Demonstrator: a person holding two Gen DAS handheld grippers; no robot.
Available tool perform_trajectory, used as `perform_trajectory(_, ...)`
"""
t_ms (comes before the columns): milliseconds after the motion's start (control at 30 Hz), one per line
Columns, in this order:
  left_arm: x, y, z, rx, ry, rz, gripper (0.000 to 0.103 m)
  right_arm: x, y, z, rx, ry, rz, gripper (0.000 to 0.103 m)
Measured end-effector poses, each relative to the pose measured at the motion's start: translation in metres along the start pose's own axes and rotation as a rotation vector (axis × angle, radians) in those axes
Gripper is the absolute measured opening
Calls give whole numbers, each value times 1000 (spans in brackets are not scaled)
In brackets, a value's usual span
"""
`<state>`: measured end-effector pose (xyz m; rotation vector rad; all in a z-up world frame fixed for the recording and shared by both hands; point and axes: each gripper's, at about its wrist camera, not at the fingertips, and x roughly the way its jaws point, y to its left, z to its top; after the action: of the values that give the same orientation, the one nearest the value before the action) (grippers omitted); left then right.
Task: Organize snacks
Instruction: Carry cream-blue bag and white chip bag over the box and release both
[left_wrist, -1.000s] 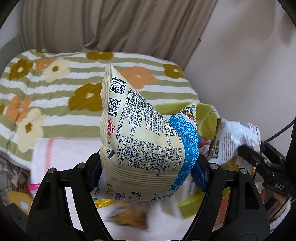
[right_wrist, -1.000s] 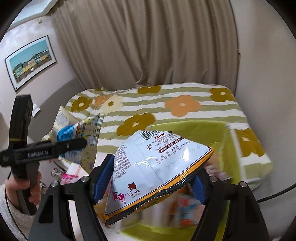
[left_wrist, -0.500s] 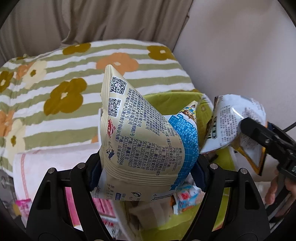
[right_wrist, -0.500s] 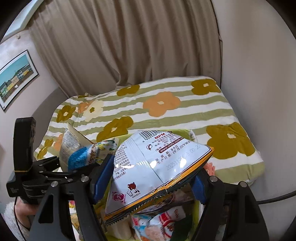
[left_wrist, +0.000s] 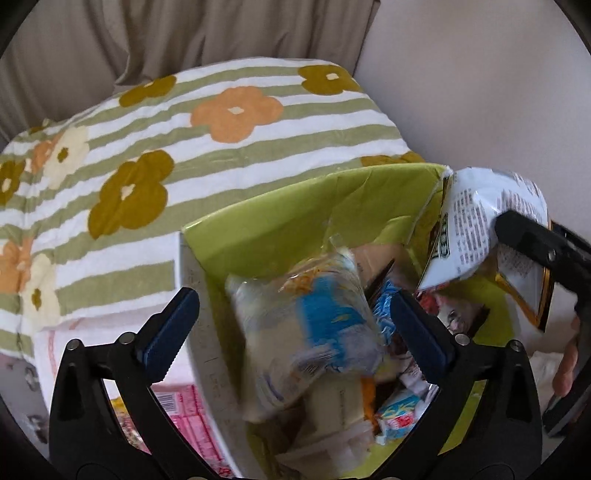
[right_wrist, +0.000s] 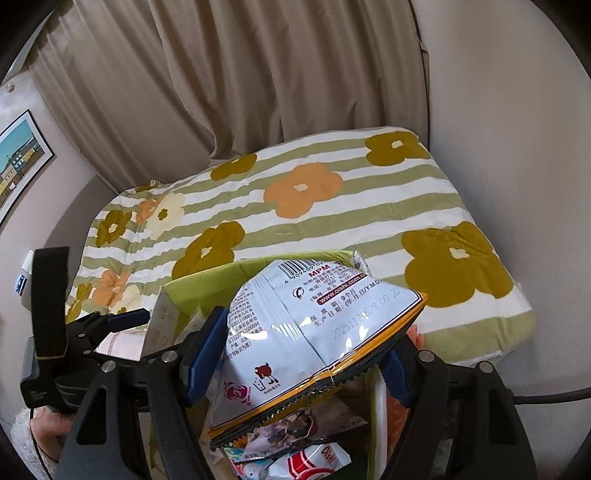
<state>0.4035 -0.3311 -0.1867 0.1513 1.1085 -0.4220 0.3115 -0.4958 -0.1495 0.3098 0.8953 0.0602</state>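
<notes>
Over the lime-green cardboard box (left_wrist: 280, 218), the left gripper (left_wrist: 295, 325), which a second ago clamped the cream-and-blue snack bag (left_wrist: 306, 332), is now opening its jaws wide, and the blurred bag sits free between them, tilted, above the packets in the box. At the box's right side the right gripper (right_wrist: 299, 354) still pinches the glossy white crisp packet (right_wrist: 314, 332) at half width, its serrated, gold-edged seam slanting down-left. Beyond the box lies a soft striped, flowered quilt (right_wrist: 332, 206), then beige pleated curtains (right_wrist: 258, 74).

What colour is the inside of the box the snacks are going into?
Lime green; the box interior shows best in the left wrist view.
</notes>
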Motion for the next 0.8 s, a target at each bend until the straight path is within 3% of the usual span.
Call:
perform_trajectory(167,-16,6,-11,15,-42,40,102,8,0,0,-6,15,10,71)
perform_trajectory(500,-18,27,-26,-60,-16,20,102,24,5,-1,21,41,10,73)
perform_trajectory(567,-19,29,-29,-65,-16,24,102,29,7,-1,25,52,11,78)
perform_trajectory(633,-23,30,-33,-68,-20,32,102,29,9,-2,32,33,10,99)
perform_trajectory(667,-26,30,-35,-67,-23,39,102,26,11,-4,28,22,-2,103)
perform_trajectory(800,-36,30,-45,-65,-37,52,102,11,21,-16,-32,-5,-32,103)
